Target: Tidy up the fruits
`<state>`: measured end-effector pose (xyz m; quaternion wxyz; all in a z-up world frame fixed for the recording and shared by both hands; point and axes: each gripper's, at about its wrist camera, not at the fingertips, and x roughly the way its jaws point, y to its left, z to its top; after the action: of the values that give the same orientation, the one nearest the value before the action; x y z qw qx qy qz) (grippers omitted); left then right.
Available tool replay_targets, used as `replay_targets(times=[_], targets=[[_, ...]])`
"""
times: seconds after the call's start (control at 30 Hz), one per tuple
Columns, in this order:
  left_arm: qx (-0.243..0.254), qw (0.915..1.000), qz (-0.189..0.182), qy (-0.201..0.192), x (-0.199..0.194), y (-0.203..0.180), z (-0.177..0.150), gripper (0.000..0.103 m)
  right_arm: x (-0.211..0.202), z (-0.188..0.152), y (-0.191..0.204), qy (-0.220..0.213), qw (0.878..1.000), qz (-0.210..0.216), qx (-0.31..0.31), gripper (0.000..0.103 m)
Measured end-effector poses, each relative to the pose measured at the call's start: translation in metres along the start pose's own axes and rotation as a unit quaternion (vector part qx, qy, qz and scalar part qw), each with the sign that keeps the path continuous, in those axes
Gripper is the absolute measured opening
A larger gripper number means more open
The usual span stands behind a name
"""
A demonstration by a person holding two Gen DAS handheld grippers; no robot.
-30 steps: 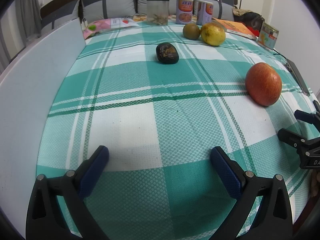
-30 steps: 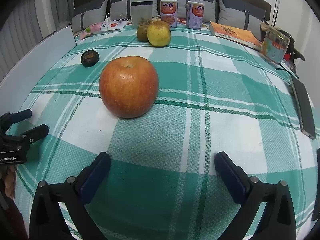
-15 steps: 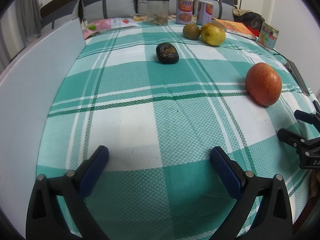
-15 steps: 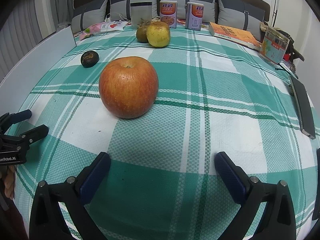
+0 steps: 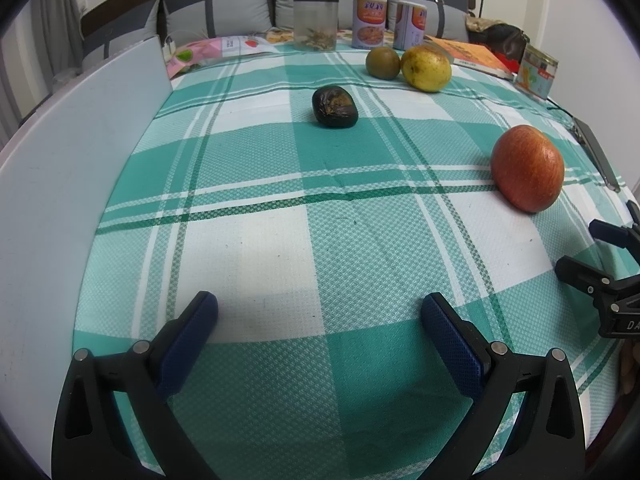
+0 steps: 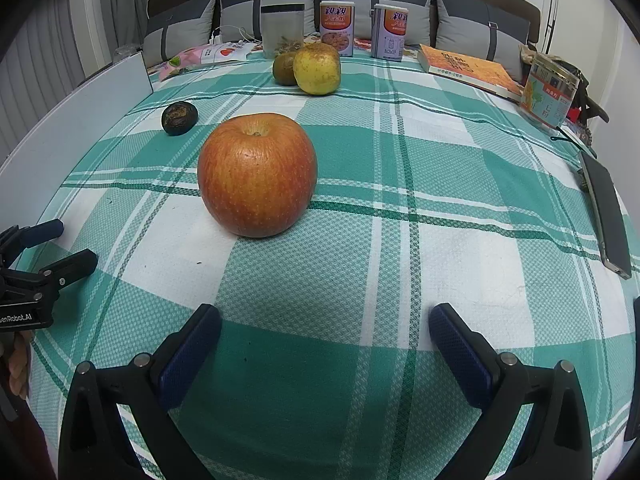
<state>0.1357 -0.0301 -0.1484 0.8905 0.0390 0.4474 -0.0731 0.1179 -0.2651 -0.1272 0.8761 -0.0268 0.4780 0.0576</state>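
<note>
Both grippers spread wide, nothing held.
Left view: I see my left gripper (image 5: 319, 314) empty, the dark fruit (image 5: 334, 106) far ahead, the apple (image 5: 527, 168) ahead-right. Right view: my right gripper (image 6: 325, 326) gapes; apple (image 6: 257, 175) just ahead, left of centre.

Under my claws the tablecloth (image 6: 400, 184) reads as woven cloth, matt with a fine waffle texture. My right gripper (image 6: 325, 330) wears dimpled blue pads (image 6: 460, 356) on matt black plastic arms with shiny metal rivets. The apple (image 6: 256, 174) looks smooth and faintly glossy, speckled. Near the tablecloth's far edge, the dark fruit (image 5: 334, 106) is wrinkled and dull, and the tins (image 6: 337, 28) show glossy printed labels.
</note>
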Motion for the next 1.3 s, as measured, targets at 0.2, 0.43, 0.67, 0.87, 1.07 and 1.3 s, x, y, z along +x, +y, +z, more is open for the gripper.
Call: replay_targets(times=[0.2, 0.43, 0.67, 0.87, 1.07, 1.3], targets=[[0.0, 1.0, 0.0, 0.0, 0.0, 0.0, 0.0, 0.103, 0.018, 0.03, -0.033, 0.007, 0.999, -0.032, 0.041, 0.103], [0.0, 1.0, 0.0, 0.0, 0.0, 0.0, 0.0, 0.103, 0.041, 0.06, -0.064, -0.002, 0.997, -0.047, 0.065, 0.103], [0.0, 1.0, 0.0, 0.0, 0.0, 0.0, 0.0, 0.103, 0.041, 0.06, -0.066, -0.003, 0.997, -0.044, 0.064, 0.103], [0.0, 1.0, 0.001, 0.0, 0.0, 0.0, 0.0, 0.103, 0.041, 0.06, -0.066, -0.003, 0.997, -0.044, 0.064, 0.103], [0.001, 1.0, 0.001, 0.0, 0.001, 0.0, 0.0, 0.103, 0.041, 0.06, -0.066, -0.003, 0.997, -0.044, 0.064, 0.103], [0.001, 1.0, 0.0, -0.001, 0.001, 0.0, 0.0, 0.103, 0.041, 0.06, -0.066, -0.003, 0.997, -0.044, 0.064, 0.103]])
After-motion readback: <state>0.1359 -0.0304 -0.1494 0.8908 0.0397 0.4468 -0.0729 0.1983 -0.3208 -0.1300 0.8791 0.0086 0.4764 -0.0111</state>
